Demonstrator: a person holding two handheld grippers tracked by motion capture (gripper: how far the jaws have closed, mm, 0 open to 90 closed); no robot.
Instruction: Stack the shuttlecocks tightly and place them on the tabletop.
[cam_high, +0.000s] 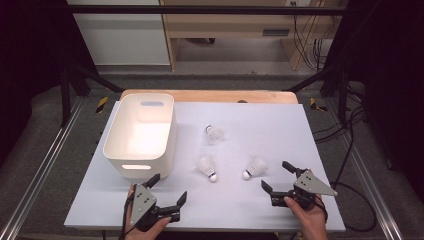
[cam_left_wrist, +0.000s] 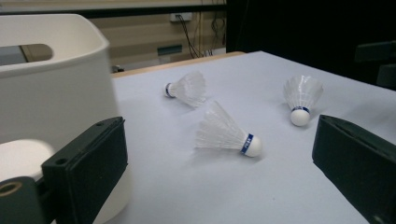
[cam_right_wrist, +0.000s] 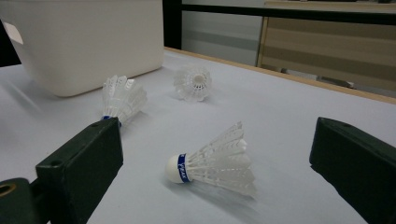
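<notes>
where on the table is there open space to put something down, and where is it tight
Free: the far right stretch of the table, beyond the right shuttlecock, and the near strip between the left gripper and right gripper. Crowded: the middle, where three shuttlecocks lie close, the nearest beside the white bin filling the left.

My table (cam_high: 280, 125) carries a white plastic bin (cam_high: 112, 142) at its left and three white shuttlecocks (cam_high: 207, 167) lying beside it.
</notes>
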